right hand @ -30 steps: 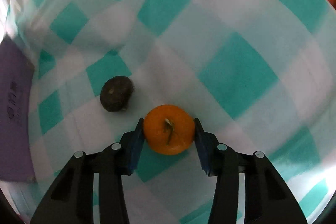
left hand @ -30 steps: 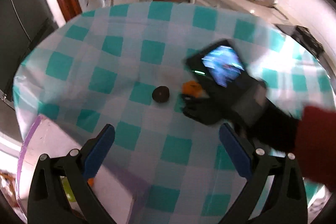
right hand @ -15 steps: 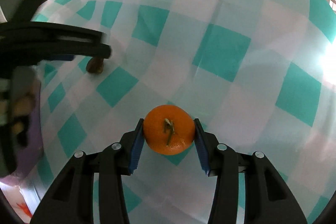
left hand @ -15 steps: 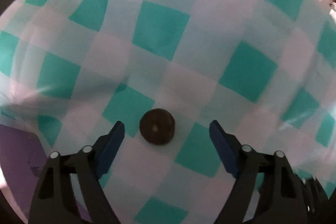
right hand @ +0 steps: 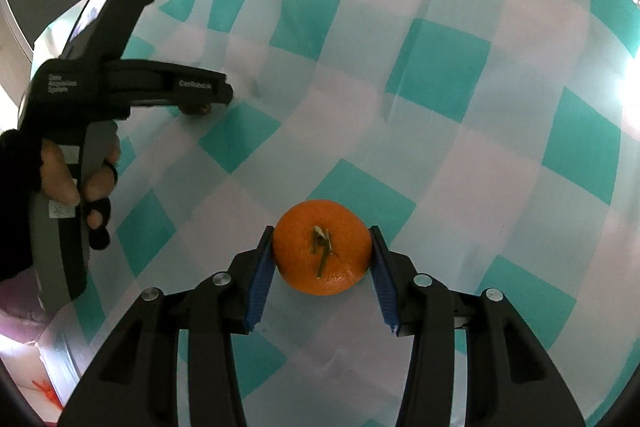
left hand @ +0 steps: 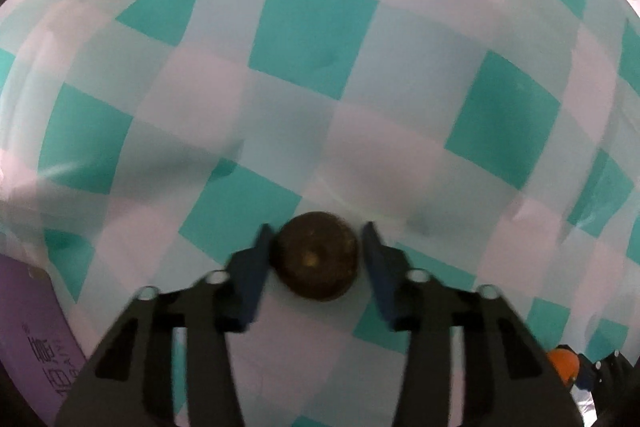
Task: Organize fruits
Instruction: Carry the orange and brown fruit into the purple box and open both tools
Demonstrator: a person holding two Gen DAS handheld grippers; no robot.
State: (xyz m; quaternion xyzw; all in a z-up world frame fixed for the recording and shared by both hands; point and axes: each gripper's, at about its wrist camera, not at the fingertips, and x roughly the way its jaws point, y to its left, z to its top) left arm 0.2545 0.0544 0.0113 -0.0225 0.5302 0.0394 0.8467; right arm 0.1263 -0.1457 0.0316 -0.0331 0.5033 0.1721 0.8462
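Left gripper (left hand: 316,251) is straddling the dark fruit (left hand: 317,260) on the checked cloth (left hand: 312,27); left pad is touching it, right pad sitting just clear. Right gripper (right hand: 322,259) is pinching the orange (right hand: 320,253) above the cloth, stem facing near. Purple box (left hand: 28,327) is lying near-left.

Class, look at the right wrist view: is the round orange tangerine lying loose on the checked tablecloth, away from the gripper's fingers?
No, the round orange tangerine sits between the right gripper's blue finger pads, which press its sides.
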